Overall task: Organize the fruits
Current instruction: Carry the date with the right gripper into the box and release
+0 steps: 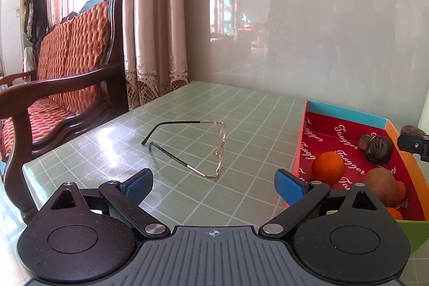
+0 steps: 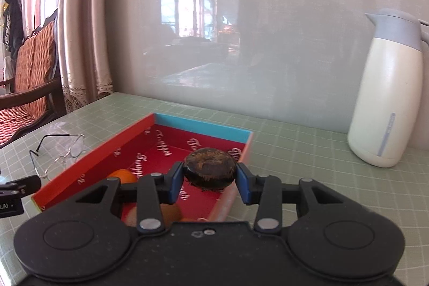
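Left wrist view: left hand-held gripper (image 1: pixel 213 185) spread wide, empty, above worktop (image 1: pixel 254 111); glasses (image 1: pixel 187 146) at 12 o'clock; red box (image 1: pixel 348 141) at 2 o'clock, holding orange (image 1: pixel 327 168).

Right wrist view: right hand-held gripper (image 2: pixel 210 180) clamped on dark fruit (image 2: pixel 210 172), above the box; jug (image 2: pixel 386 98) at 2 o'clock.

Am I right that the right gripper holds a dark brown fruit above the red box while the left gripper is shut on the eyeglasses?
Not quite. The left wrist view shows the left gripper open and empty, the eyeglasses lying on the table ahead. The rest stands: the right gripper holds the dark brown fruit above the red box.
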### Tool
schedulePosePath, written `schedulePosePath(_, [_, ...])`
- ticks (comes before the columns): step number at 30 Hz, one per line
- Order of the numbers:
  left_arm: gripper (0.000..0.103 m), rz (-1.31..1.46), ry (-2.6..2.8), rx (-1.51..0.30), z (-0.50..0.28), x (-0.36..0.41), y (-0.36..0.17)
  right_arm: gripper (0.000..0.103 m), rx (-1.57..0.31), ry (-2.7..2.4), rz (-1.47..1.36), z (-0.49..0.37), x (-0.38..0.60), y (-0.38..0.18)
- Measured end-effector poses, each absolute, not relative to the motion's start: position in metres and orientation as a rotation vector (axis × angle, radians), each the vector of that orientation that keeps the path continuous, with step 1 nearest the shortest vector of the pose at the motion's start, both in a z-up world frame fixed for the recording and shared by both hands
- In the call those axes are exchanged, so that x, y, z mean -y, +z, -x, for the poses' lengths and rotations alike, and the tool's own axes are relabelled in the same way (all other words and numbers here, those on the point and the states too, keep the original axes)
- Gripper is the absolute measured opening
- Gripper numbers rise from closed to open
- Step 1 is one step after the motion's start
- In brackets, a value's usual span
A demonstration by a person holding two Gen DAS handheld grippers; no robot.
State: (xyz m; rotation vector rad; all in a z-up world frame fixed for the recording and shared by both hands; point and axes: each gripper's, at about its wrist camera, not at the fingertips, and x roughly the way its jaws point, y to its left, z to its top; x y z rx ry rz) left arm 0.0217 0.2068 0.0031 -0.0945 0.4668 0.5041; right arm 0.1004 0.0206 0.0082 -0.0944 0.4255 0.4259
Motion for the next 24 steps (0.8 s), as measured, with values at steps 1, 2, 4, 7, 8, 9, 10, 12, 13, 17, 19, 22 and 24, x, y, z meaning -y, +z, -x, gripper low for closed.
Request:
schedulePosePath(1, [0.096,0.095,0.505,-0.467,-0.021,-0.208,0.003,0.04,-0.427,0.431,0.095,-0.101,-0.023,0.007])
schedulePosePath(2, [0.096,0.095,0.506,-0.467,-0.021,-0.209,0.003,0.04,-0.428,0.434,0.096,-0.101,-0.025,0.007])
schedulePosePath(4, [0.097,0.095,0.509,-0.469,-0.02,-0.211,0.003,0.04,-0.432,0.44,0.098,-0.101,-0.031,0.005])
schedulePosePath(7, [0.097,0.096,0.513,-0.47,-0.018,-0.214,0.002,0.04,-0.436,0.446,0.1,-0.101,-0.036,0.002])
schedulePosePath(8, [0.097,0.096,0.513,-0.471,-0.018,-0.215,0.002,0.04,-0.436,0.447,0.101,-0.102,-0.038,0.002])
schedulePosePath(9, [0.097,0.095,0.515,-0.473,-0.018,-0.216,0.002,0.04,-0.436,0.448,0.102,-0.101,-0.039,0.001])
schedulePosePath(10, [0.097,0.096,0.515,-0.473,-0.018,-0.217,0.002,0.041,-0.437,0.448,0.103,-0.101,-0.039,0.001])
schedulePosePath(12, [0.097,0.098,0.514,-0.473,-0.017,-0.217,0.002,0.041,-0.44,0.445,0.106,-0.102,-0.041,-0.001])
schedulePosePath(13, [0.097,0.097,0.514,-0.471,-0.017,-0.217,0.002,0.041,-0.442,0.445,0.106,-0.102,-0.041,-0.002])
schedulePosePath(17, [0.097,0.097,0.51,-0.47,-0.017,-0.216,0.002,0.041,-0.437,0.441,0.102,-0.104,-0.041,-0.002])
schedulePosePath(19, [0.097,0.094,0.509,-0.469,-0.017,-0.215,0.002,0.041,-0.436,0.437,0.099,-0.105,-0.041,-0.002])
schedulePosePath(22, [0.097,0.091,0.509,-0.47,-0.017,-0.215,0.002,0.041,-0.432,0.436,0.096,-0.105,-0.04,-0.002])
schedulePosePath(24, [0.097,0.091,0.508,-0.471,-0.018,-0.214,0.002,0.041,-0.433,0.436,0.096,-0.106,-0.041,-0.003])
